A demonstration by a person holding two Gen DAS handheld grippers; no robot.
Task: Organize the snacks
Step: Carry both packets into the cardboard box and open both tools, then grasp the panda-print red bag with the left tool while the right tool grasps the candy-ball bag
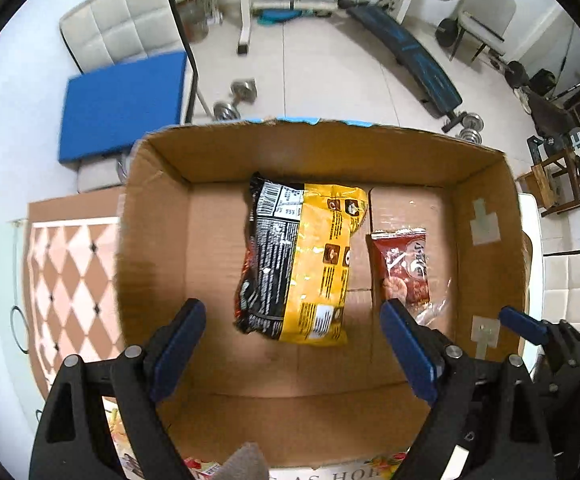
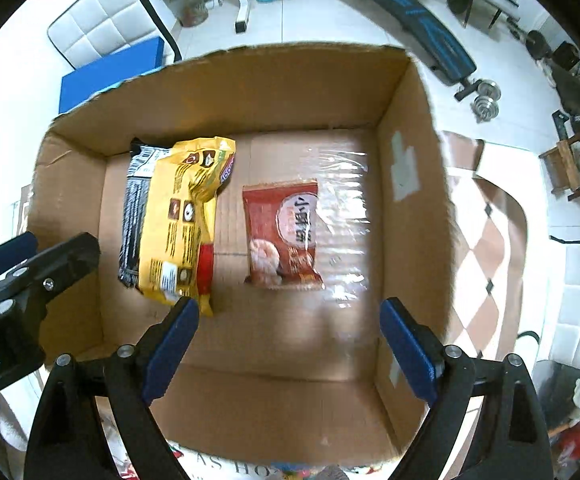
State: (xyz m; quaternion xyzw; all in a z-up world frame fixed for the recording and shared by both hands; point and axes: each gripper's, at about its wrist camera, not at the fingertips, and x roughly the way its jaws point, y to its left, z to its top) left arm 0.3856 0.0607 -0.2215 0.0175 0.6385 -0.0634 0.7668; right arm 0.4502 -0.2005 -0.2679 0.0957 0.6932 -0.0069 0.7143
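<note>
An open cardboard box point(image 1: 158, 248) point(image 2: 410, 184) holds a yellow and black snack bag point(image 1: 302, 260) point(image 2: 174, 224) lying flat, and a red snack packet point(image 1: 404, 270) point(image 2: 286, 232) to its right. My left gripper point(image 1: 294, 320) is open and empty above the box's near side, over the yellow bag's near end. My right gripper point(image 2: 290, 316) is open and empty above the box, just near of the red packet. The left gripper's body shows in the right wrist view at the left edge point(image 2: 30, 276), and one right fingertip point(image 1: 524, 324) shows in the left wrist view.
The box stands on a table with a diamond-patterned cloth point(image 1: 70, 280) point(image 2: 486, 256). More snack packets point(image 1: 198, 466) lie at the near edge under the grippers. Beyond are a white chair with a blue pad point(image 1: 122, 104), dumbbells point(image 1: 236, 100) and a weight bench point(image 1: 410, 52).
</note>
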